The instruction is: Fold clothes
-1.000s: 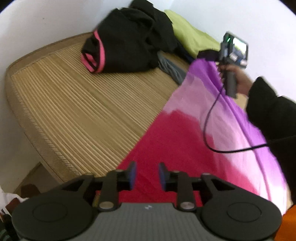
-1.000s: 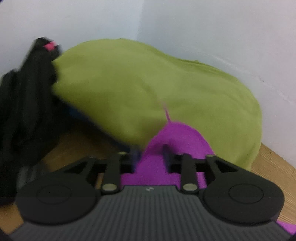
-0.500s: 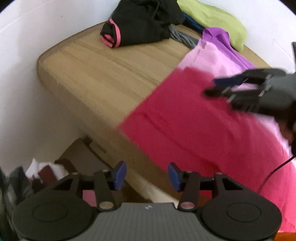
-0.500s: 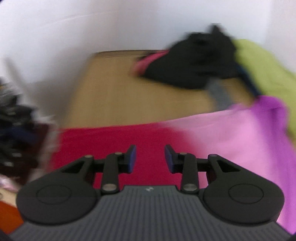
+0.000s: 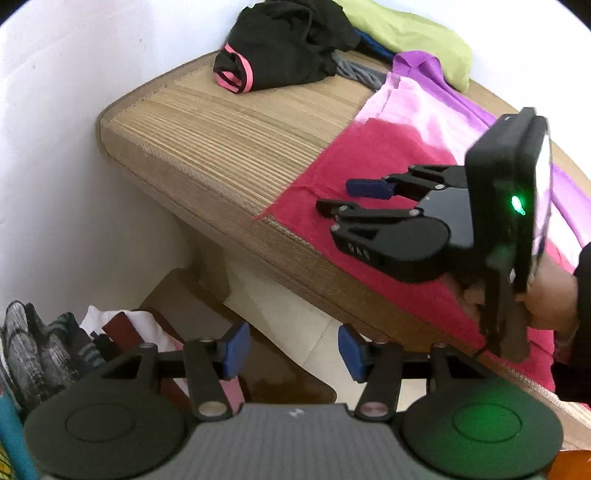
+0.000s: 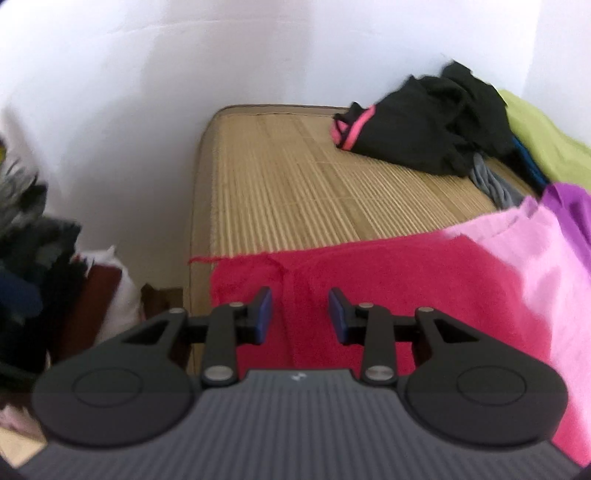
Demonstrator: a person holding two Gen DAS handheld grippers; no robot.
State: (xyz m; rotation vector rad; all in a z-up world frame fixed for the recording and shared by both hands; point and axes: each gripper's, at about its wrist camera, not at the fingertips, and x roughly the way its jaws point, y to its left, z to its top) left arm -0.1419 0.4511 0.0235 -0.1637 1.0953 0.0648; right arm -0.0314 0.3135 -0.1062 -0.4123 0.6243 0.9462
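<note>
A garment fading from red point(image 5: 369, 170) through pink to purple lies spread on the bamboo mat point(image 5: 221, 129). My left gripper point(image 5: 291, 350) hangs beyond the bed's near edge, above the floor. Its jaws are opening and nothing is between them. My right gripper point(image 5: 338, 197), held by a hand in a dark sleeve, hovers over the red end near its frayed corner. In the right wrist view the right gripper point(image 6: 300, 319) stands open above a ridge in the red cloth point(image 6: 388, 280), its pads not pressing on it.
A black garment with pink trim point(image 5: 280, 55) lies at the mat's far side, with a grey piece point(image 5: 358, 70) and a green cloth point(image 5: 406, 33) beside it. White walls close the left and back. Clothes point(image 5: 44, 350) are heaped on the floor at the left.
The left gripper drew back off the red cloth past the bed's edge and its jaws widened. The right gripper swung from the purple end to the red corner; no purple cloth sits between its fingers now.
</note>
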